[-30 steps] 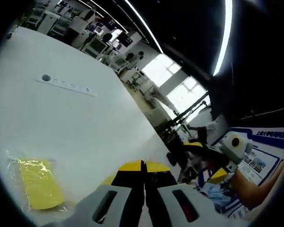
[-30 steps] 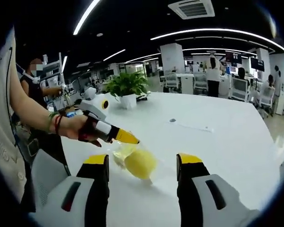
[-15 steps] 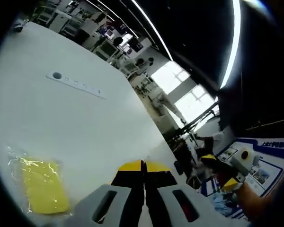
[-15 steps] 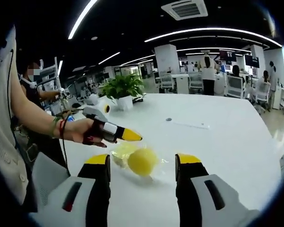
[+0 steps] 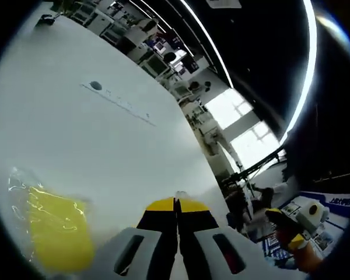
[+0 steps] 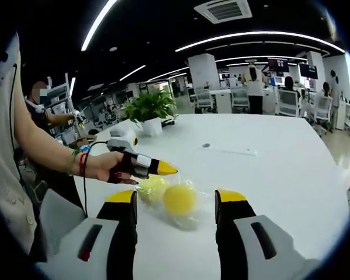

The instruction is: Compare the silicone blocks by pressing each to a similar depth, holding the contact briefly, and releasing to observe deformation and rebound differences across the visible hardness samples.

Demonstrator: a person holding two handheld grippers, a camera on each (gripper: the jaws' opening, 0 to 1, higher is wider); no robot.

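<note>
Left gripper [image 6: 163,169], jaws together, hovers beside yellow silicone blocks [image 6: 179,199].

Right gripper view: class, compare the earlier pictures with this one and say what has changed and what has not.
The left gripper has edged in over the yellow blocks, its shut tip now just above them; no press shows yet. The blocks stayed in their clear wrap on the table. The right gripper stayed open, framing them.

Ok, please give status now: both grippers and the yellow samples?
Left gripper shut, hovering beside the yellow samples. Right gripper open, jaws either side of them. Samples in clear wrap on white table; nothing blocking.
</note>
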